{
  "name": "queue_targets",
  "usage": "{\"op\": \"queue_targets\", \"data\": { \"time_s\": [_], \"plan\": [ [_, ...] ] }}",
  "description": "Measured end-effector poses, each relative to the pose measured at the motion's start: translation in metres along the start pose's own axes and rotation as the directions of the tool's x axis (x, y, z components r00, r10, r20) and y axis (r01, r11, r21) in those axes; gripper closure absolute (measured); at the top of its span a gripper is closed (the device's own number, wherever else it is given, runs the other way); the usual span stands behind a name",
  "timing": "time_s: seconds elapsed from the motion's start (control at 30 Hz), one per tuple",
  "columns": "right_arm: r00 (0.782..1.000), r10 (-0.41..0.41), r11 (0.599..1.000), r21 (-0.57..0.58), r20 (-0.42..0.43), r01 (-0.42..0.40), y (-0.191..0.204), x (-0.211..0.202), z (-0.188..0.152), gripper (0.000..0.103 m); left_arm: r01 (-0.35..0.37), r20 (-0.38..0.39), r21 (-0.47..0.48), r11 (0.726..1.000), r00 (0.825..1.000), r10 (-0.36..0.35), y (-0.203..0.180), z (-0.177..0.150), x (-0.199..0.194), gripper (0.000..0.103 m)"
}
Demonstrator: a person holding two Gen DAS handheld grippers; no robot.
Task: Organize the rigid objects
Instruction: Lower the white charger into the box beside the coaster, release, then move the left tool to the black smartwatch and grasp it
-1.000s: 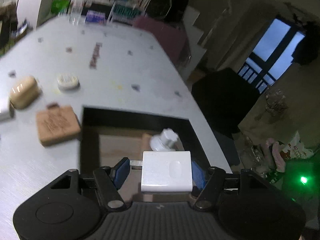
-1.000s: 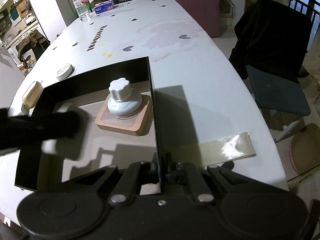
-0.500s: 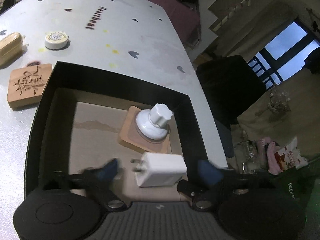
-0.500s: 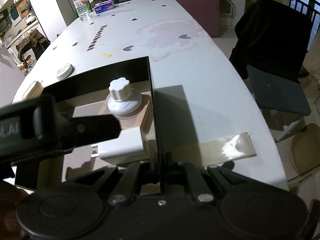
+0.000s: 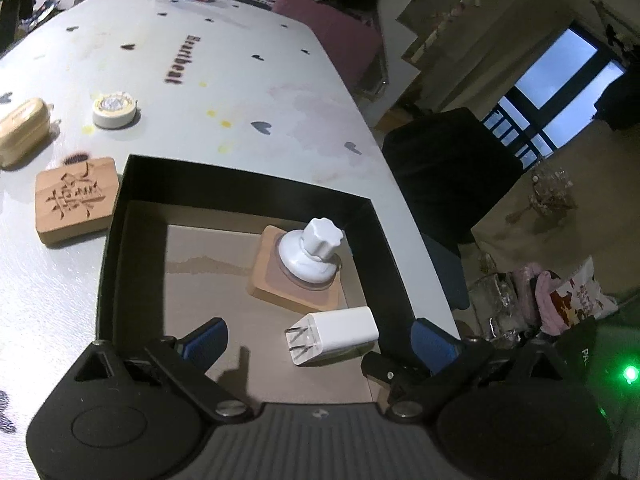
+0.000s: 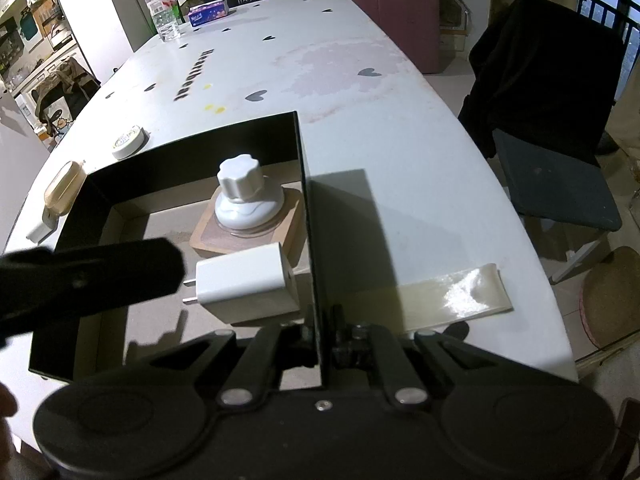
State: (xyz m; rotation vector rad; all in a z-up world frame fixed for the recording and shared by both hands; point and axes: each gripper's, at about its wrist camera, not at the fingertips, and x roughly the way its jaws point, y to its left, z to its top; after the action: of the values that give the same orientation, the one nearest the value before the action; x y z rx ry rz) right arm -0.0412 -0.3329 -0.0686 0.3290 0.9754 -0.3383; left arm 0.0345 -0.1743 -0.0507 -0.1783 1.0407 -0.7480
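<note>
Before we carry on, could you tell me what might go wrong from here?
The open left gripper straddles the white charger; withdrawing carelessly could knock it. The right gripper is shut on the black box wall, so a tug could tilt the box and shift the white knob.

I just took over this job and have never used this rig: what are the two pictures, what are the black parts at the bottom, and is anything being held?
Each picture comes from a camera on a hand-held two-finger gripper, looking along its fingers; a person carries one in each hand.

In the left wrist view, the left gripper is open and holds nothing. Between its blue pads the white charger lies in the black box, beside a white knob standing on a wooden coaster.

In the right wrist view, the right gripper is shut on the box's side wall.

Left on the table: a carved wooden block, a round tin and a beige case.
</note>
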Motion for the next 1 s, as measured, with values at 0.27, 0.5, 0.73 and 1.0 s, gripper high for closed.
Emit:
{"op": "queue_targets", "data": {
  "time_s": [0.27,0.5,0.73,1.0],
  "plan": [
    [1.000,0.001,1.000,0.001,0.000,-0.001,-0.001,0.000,0.000,0.097,0.006,0.036,0.037,0.999,0.999,-0.007,-0.004,-0.001,-0.027,0.004],
    [1.000,0.000,1.000,0.001,0.000,0.000,-0.001,0.000,0.000,0.097,-0.023,0.074,0.110,0.994,0.997,0.015,-0.006,-0.005,-0.051,0.000],
    [1.000,0.000,1.000,0.000,0.000,0.000,-0.001,0.001,-0.002,0.097,-0.087,0.122,0.209,0.974,0.991,0.062,-0.010,-0.014,-0.068,0.000],
    [1.000,-0.001,1.000,-0.001,0.000,0.001,-0.001,0.002,-0.002,0.097,-0.146,0.166,0.259,0.955,0.980,0.105,-0.006,-0.023,-0.082,0.000]
  ]
}}
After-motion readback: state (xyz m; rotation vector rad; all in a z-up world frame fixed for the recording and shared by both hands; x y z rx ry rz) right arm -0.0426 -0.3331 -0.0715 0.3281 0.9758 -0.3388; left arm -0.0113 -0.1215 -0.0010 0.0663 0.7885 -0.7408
